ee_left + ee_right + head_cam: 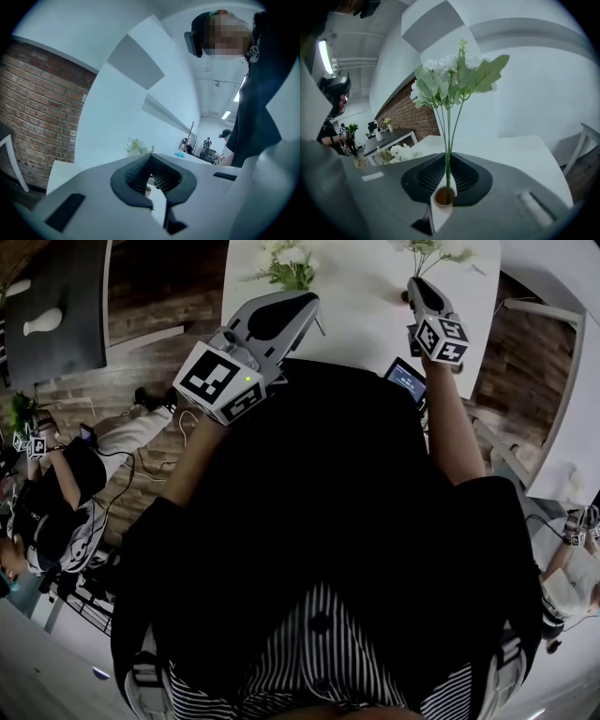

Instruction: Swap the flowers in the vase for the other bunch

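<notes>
Stems (448,140) of the bunch (454,75) are sitting clamped in the right hand-held gripper (449,158), which is clenching on them just above the mouth of the small vase (444,197), and the stem ends are dipping into that mouth. The other bunch (396,152) is lying well apart on the white surface (525,150).

The left hand-held gripper (151,157) is hanging away from the vase, its jaws drawn together on nothing.

The step looks like working this bunch at the vase mouth. Doing it well is probably meaning:
- travelling straight along the line of the stems, so they are not levering against the rim;
- holding the bunch upright, since the leafy top is looking heavy beside so narrow a vase;
- bringing the idle left hand-held gripper in to steady the vase, which is likely tipping easily.

Whether the bunch is going in or coming out is not showing. The gripper body is hiding the foot of the vase, so its footing on the surface is only being assumed. In the head view the right hand-held gripper (417,282) is covering the vase entirely. A small tan shape between the left jaws is too dim to name.
</notes>
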Motion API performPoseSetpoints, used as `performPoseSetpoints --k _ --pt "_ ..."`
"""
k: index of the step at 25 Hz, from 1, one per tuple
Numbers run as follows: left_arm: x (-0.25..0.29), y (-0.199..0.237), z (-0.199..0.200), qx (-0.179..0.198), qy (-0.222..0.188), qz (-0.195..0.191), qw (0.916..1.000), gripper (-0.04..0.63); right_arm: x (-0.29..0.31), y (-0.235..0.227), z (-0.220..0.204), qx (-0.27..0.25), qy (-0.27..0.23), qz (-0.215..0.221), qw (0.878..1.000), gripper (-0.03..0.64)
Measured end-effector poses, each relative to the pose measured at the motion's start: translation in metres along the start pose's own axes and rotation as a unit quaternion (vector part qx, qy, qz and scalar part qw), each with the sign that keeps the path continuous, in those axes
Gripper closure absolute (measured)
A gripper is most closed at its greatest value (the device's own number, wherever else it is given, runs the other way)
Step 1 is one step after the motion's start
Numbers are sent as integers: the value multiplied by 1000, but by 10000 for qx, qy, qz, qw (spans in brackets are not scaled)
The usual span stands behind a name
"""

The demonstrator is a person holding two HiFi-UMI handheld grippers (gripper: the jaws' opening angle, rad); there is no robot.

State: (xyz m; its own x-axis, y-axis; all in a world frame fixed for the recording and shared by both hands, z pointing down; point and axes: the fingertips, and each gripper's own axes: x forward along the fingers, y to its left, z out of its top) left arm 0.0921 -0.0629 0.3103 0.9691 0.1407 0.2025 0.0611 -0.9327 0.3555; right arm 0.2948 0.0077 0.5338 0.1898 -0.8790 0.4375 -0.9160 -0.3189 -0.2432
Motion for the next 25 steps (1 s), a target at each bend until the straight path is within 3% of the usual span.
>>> performPoseSetpoints --k 6,9,11,12,17,20,23,25 --pt "10 -6 1 68 -5 -74 9999 591 -4 0 -30 -165 509 232 9983 534" --pt "15 -11 0 91 10 -139 9999 591 -10 -1 -37 18 668 359 9971 510" --pt "18 -11 0 113 -13 -176 9998 591 -13 0 -35 195 724 483 9960 407" --pt "19 -11 1 108 0 -192 9998 591 -15 2 -33 258 734 543 9955 380" --pt "26 -10 3 88 53 -424 9990 591 -46 8 -7 669 417 649 9948 376" --pt "36 -13 2 83 49 -527 9986 591 -70 16 13 848 219 825 9927 414" --pt "44 -18 5 79 38 -697 9975 591 -93 36 40 732 134 1085 9913 564" --pt "48 -20 8 97 18 -839 9964 591 -106 55 65 534 18 1322 9898 613"
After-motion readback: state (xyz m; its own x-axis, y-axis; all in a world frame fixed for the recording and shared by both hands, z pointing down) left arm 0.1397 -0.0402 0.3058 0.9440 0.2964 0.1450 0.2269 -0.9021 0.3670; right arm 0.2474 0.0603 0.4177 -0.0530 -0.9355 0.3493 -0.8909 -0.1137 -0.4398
